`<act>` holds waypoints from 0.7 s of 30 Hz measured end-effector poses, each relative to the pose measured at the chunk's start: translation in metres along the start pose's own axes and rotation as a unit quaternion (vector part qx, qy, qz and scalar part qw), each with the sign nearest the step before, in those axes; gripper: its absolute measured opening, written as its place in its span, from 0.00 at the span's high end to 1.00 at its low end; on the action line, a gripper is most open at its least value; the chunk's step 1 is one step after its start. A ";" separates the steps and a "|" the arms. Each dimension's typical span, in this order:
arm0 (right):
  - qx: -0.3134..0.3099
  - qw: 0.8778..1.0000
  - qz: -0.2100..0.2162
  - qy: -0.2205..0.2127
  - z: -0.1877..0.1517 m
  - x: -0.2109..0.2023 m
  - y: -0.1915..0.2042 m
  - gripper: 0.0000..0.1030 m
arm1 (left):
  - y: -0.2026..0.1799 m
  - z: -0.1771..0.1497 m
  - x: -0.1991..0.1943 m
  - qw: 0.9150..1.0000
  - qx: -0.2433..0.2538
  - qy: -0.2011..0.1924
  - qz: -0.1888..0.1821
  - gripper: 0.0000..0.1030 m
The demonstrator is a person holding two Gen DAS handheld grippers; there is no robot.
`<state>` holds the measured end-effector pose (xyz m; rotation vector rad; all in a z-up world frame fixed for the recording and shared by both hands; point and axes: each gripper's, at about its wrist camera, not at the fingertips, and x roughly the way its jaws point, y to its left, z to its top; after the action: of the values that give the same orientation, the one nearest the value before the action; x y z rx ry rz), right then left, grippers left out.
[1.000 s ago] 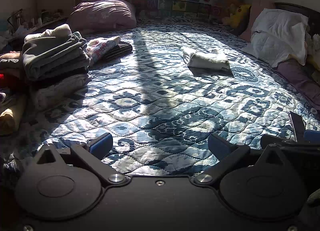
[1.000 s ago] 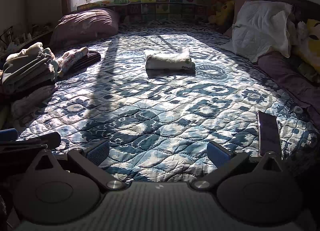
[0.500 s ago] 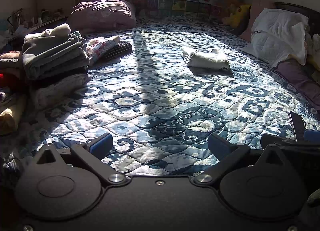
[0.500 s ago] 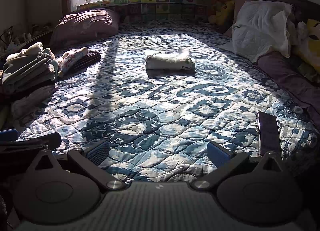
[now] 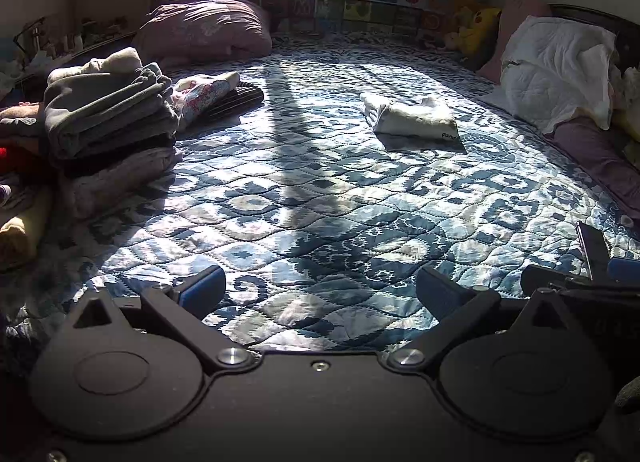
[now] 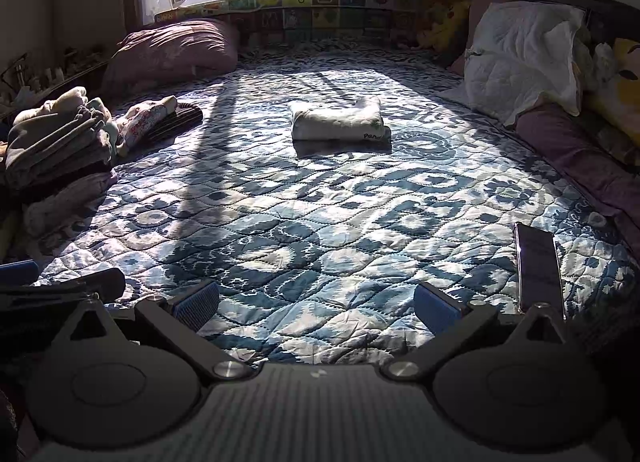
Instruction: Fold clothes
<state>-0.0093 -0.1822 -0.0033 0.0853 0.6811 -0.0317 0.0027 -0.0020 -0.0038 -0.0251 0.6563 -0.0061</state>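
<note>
- Hovering low over the near end of the bed point(image 5: 320, 197), the left gripper point(image 5: 320, 290) had its blue-padded fingers spread wide with nothing between them, only quilt showing in the gap.
- Same deal with the right gripper point(image 6: 316, 304): fingers splayed apart, empty, just above the blue patterned quilt.
- One folded white garment point(image 6: 338, 119) sat by itself out in the sunny middle of the bed, well away from both grippers. It had some small lettering on a corner, too tiny to read fully.
- Over on the left side was a stack of folded clothes point(image 5: 108, 117), mostly grey stuff piled up, with a floral piece point(image 5: 200, 91) lying on a dark striped one just beside it.
- A dark phone point(image 6: 538, 266) lay flat on the quilt, just beside the right gripper's right finger.
- Up by the window sat a big purple pillow point(image 6: 172, 47), and a white pillow point(image 6: 524, 53) leaned along the right edge.
- Each camera caught a bit of the other gripper at its edge.
</note>
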 end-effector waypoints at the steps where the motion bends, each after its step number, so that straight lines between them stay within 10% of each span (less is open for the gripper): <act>1: 0.000 1.000 0.001 0.000 0.001 0.001 0.000 0.00 | -0.001 0.001 0.001 1.000 0.000 0.000 0.001 0.01; 13: 0.003 1.000 0.018 -0.020 0.038 0.044 -0.022 0.00 | -0.003 0.045 0.044 0.999 -0.004 -0.004 -0.041 0.01; 21: -0.015 1.000 -0.001 -0.017 0.069 0.140 -0.055 0.00 | -0.021 0.091 0.140 0.999 0.023 0.012 -0.047 0.01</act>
<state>0.1394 -0.2430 -0.0420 0.0560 0.6483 -0.0247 0.1692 -0.0226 -0.0172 -0.0108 0.6793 -0.1132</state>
